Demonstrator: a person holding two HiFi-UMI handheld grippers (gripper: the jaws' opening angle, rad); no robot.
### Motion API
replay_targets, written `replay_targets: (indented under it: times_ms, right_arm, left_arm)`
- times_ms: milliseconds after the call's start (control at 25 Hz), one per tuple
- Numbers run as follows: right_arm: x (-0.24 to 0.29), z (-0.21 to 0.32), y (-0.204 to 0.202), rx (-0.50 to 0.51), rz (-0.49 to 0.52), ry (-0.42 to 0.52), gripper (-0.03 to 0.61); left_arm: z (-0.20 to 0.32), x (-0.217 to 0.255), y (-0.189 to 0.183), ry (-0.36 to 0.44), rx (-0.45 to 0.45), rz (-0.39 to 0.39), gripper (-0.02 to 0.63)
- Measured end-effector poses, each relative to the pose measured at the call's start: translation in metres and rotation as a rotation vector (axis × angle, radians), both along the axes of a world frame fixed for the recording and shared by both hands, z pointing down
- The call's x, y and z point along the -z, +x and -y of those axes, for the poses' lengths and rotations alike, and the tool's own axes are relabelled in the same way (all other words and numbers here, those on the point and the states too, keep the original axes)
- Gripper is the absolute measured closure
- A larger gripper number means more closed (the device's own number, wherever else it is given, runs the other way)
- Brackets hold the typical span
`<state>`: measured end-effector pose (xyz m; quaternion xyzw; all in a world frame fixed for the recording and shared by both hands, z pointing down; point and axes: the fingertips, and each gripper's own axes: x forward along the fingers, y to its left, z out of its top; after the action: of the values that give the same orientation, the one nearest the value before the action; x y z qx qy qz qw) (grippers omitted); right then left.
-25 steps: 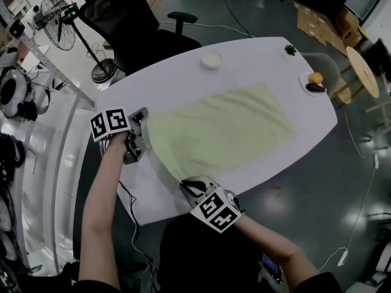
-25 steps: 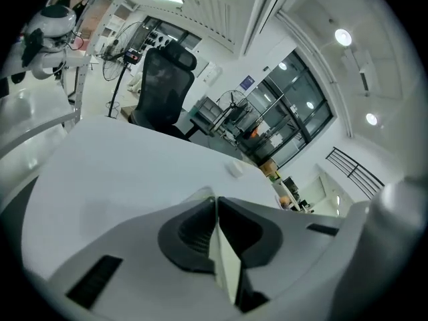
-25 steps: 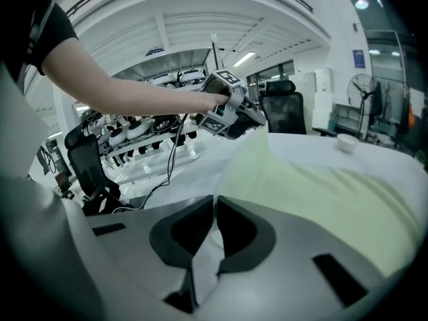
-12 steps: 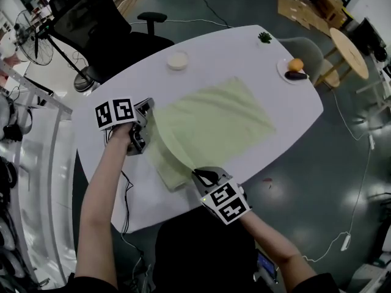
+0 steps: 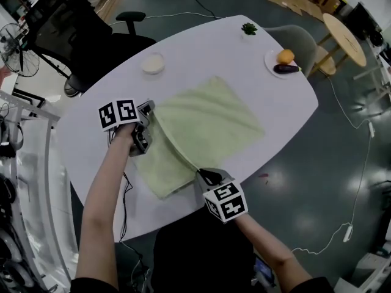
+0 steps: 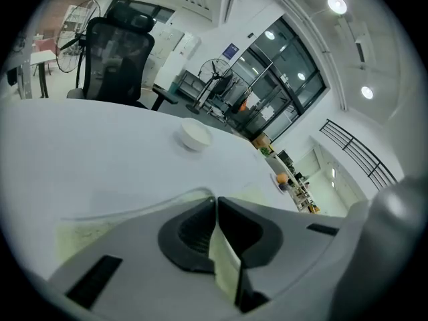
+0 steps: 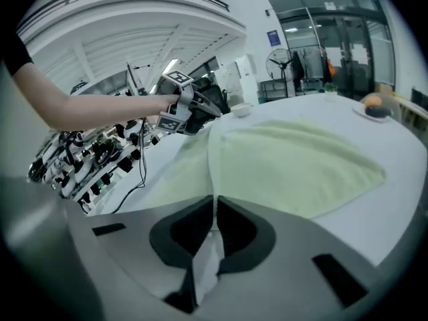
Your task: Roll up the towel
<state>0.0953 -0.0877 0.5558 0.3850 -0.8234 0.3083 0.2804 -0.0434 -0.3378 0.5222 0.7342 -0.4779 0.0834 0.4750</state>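
Head view: closest, the right gripper [image 5: 205, 174] pinches one corner of the green towel [image 5: 211, 118]. The left gripper [image 5: 148, 110] pinches the next corner. The edge between them is lifted; the rest lies flat on the white table [image 5: 85, 133]. A bowl [image 5: 153, 63] sits farther back.

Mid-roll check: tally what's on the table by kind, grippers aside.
towel: 1
white bowl: 1
plate: 1
orange fruit: 1
eggplant: 1
small green plant: 1
Total: 6
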Motion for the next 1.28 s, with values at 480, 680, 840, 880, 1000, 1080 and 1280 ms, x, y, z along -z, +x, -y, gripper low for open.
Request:
replay_targets:
  times_ms: [480,680,840,880,1000,1080,1280]
  right_arm:
    - [-0.039,0.010,0.027,-0.014,-0.005,-0.131,0.475]
    - [-0.035,0.011,0.027,0.023,-0.020,-0.094,0.410]
    - [-0.024,0.020,0.038,0.039,-0.097,-0.002,0.320]
    - [-0.018,0.021,0.040,0.041,-0.117,0.026,0.313]
    - [0.005,0.022,0.034,0.048,-0.158,0.104,0.300]
    - [0.021,0.019,0.021,0.074,-0.177,0.149,0.295]
    - [0.044,-0.005,-0.034,0.173,-0.194,0.210,0.295]
  left_arm:
    - [0.011,-0.038,0.055,-0.014,-0.077,-0.008,0.339]
    - [0.009,-0.034,0.063,0.022,-0.110,-0.040,0.261]
    - [0.007,-0.005,0.057,0.109,-0.147,-0.021,0.242]
    - [0.005,0.003,0.052,0.125,-0.159,-0.013,0.242]
    - [-0.003,0.024,0.025,0.152,-0.177,-0.003,0.242]
    - [-0.009,0.033,0.000,0.161,-0.172,0.004,0.242]
    - [-0.023,0.038,-0.075,0.142,-0.110,0.032,0.244]
